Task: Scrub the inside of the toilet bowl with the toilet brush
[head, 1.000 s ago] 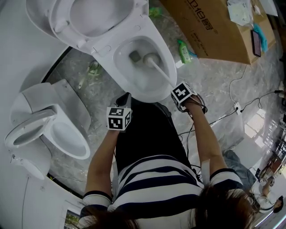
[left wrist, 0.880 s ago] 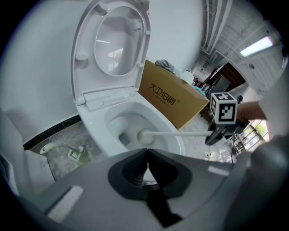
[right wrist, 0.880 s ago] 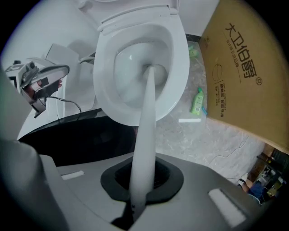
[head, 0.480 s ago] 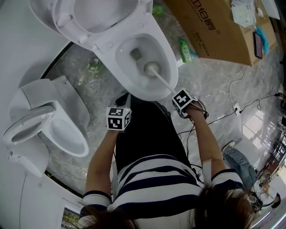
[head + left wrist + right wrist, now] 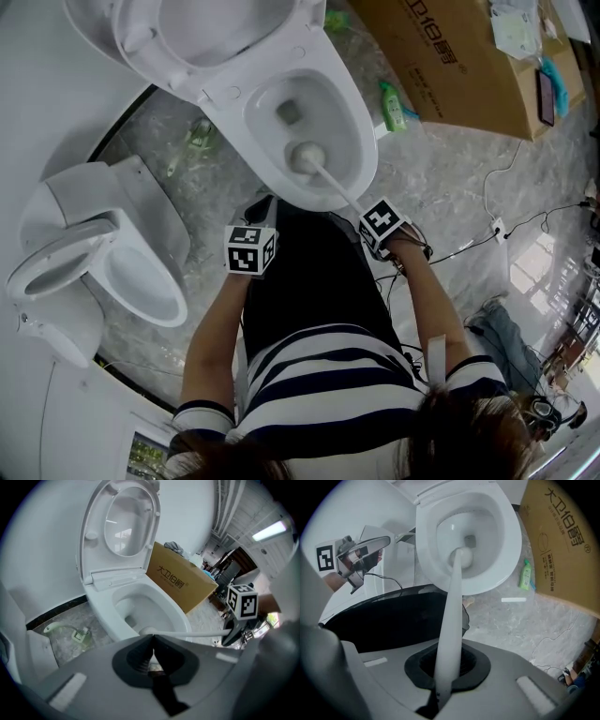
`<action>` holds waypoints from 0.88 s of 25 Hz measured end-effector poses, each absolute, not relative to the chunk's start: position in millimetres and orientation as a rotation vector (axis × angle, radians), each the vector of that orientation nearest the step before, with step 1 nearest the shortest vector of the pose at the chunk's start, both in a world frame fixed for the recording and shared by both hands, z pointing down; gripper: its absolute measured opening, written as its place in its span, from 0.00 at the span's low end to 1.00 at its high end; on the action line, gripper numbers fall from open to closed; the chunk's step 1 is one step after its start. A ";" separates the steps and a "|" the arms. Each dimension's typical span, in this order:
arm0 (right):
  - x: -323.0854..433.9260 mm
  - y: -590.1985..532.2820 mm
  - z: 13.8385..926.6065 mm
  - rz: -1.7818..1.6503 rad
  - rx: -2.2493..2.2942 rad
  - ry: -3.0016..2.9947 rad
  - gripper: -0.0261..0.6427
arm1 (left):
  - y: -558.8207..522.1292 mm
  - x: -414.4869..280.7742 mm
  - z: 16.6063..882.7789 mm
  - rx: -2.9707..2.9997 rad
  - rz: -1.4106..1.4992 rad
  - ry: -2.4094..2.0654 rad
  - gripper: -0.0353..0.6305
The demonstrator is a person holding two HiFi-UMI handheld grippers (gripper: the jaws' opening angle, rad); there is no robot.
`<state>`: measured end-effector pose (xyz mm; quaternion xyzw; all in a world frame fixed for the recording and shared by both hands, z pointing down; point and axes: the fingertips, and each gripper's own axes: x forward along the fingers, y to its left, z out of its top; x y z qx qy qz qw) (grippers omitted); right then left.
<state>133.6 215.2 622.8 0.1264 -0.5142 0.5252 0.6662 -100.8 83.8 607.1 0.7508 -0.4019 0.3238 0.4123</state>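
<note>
In the head view, a white ceramic toilet bowl [image 5: 356, 127] stands open with its lid raised behind it. The rounded white head of the long-handled white plastic toilet brush [image 5: 307, 157] rests inside the bowl against the near wall, just short of the drain hole. Its handle slants out over the front rim to the right hand-held gripper [image 5: 364, 212], which is held just in front of the bowl. The left hand-held gripper [image 5: 262, 210] hovers near the front rim too, to the brush's left and apart from it. A small green plastic bottle [image 5: 394, 105] lies on the marble floor just right of the bowl, and a large brown cardboard box [image 5: 459, 66] stands beyond it.

In the left gripper view, the jaws are pressed together with nothing between them. The bowl lies straight ahead of them, and the brush handle crosses its near rim from the right.

In the right gripper view, the jaws are clamped on the white handle. The handle runs up from them over the rim, and the brush head sits down inside the bowl beside the drain.
</note>
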 end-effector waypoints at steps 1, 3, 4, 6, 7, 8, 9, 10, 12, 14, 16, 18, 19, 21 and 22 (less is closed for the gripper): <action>128.8 215.5 622.9 1.195 0.280 -1.172 0.04 | 84.4 -101.1 606.7 1.887 0.813 -1.011 0.05; 118.5 214.4 623.5 1.206 0.266 -1.198 0.04 | 85.6 -102.0 605.7 1.886 0.810 -1.012 0.05; 113.3 213.1 624.0 1.208 0.260 -1.210 0.04 | 86.2 -102.4 605.5 1.886 0.808 -1.013 0.05; 103.2 209.3 626.0 1.208 0.252 -1.233 0.04 | 87.5 -103.7 605.6 1.883 0.807 -1.015 0.05; 98.6 206.5 627.1 1.205 0.250 -1.243 0.04 | 87.9 -104.5 605.6 1.881 0.807 -1.017 0.05; 94.5 203.2 628.3 1.202 0.248 -1.252 0.04 | 87.9 -105.1 605.4 1.879 0.806 -1.020 0.05; 91.0 199.4 629.6 1.197 0.247 -1.260 0.04 | 87.6 -105.5 605.1 1.878 0.806 -1.023 0.05; 88.1 195.2 631.1 1.193 0.246 -1.268 0.04 | 87.1 -105.8 604.9 1.876 0.805 -1.026 0.05; 83.2 186.2 634.5 1.183 0.246 -1.280 0.04 | 86.2 -106.4 604.6 1.873 0.804 -1.030 0.05; 79.4 176.7 638.0 1.170 0.246 -1.290 0.04 | 85.9 -106.9 604.2 1.873 0.801 -1.033 0.05; 76.5 166.9 640.6 1.155 0.245 -1.300 0.04 | 86.1 -107.4 603.8 1.873 0.800 -1.034 0.05; 73.4 157.4 643.3 1.140 0.244 -1.309 0.04 | 85.6 -108.1 603.7 1.873 0.800 -1.036 0.05; 71.9 153.2 644.6 1.135 0.245 -1.313 0.04 | 85.2 -108.5 603.5 1.874 0.800 -1.037 0.05; 68.7 145.8 647.2 1.128 0.248 -1.320 0.04 | 84.2 -108.9 602.7 1.877 0.798 -1.038 0.05; 67.1 142.4 648.6 1.125 0.250 -1.323 0.04 | 83.4 -109.1 602.3 1.879 0.796 -1.038 0.05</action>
